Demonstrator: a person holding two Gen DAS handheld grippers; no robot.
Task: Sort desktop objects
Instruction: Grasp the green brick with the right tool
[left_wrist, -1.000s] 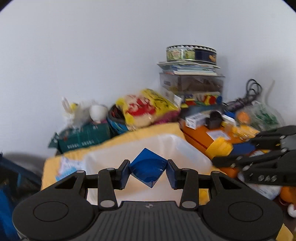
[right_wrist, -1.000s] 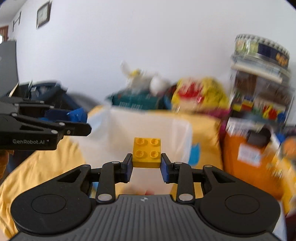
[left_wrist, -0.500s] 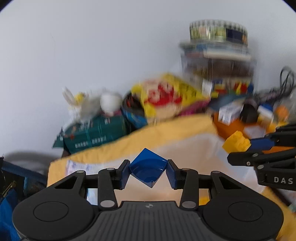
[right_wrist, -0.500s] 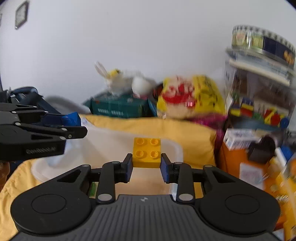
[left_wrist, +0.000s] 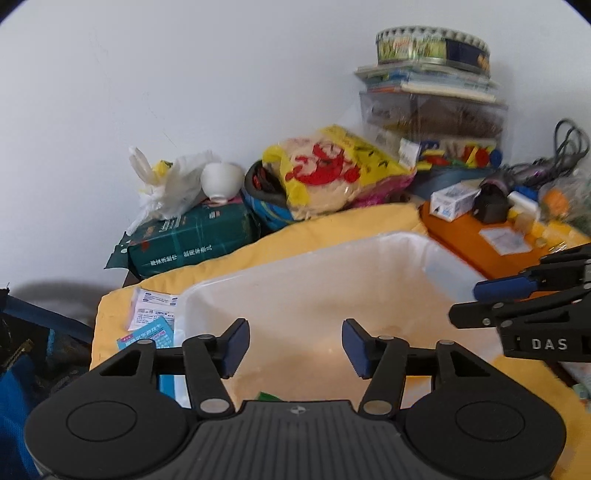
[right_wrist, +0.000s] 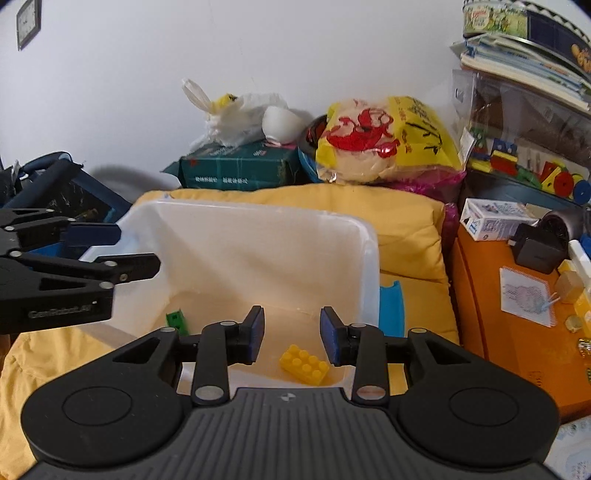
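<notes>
A translucent white plastic bin (left_wrist: 373, 242) (right_wrist: 369, 236) sits on a yellow cloth (right_wrist: 406, 229). My left gripper (left_wrist: 293, 347) is open and empty above the bin. My right gripper (right_wrist: 291, 334) is open and empty above the bin's near right corner. A yellow building brick (right_wrist: 304, 363) lies on the bin floor just below the right fingers. A green brick (right_wrist: 176, 320) lies at the bin's left side. The blue piece is not visible. Each gripper shows from the side in the other's view, the right one (left_wrist: 517, 299) and the left one (right_wrist: 92, 258).
Clutter lines the wall: a green package (left_wrist: 188, 240), a white bag (left_wrist: 170, 184), a yellow-red snack bag (left_wrist: 332, 170), stacked boxes with a round tin (left_wrist: 432, 44). An orange surface (right_wrist: 509, 317) with small items lies right. Leaflets (left_wrist: 151, 321) lie left of the bin.
Both grippers have opened. The blue piece has left the left gripper and the yellow brick has left the right gripper; a yellow brick now lies in the bin.
</notes>
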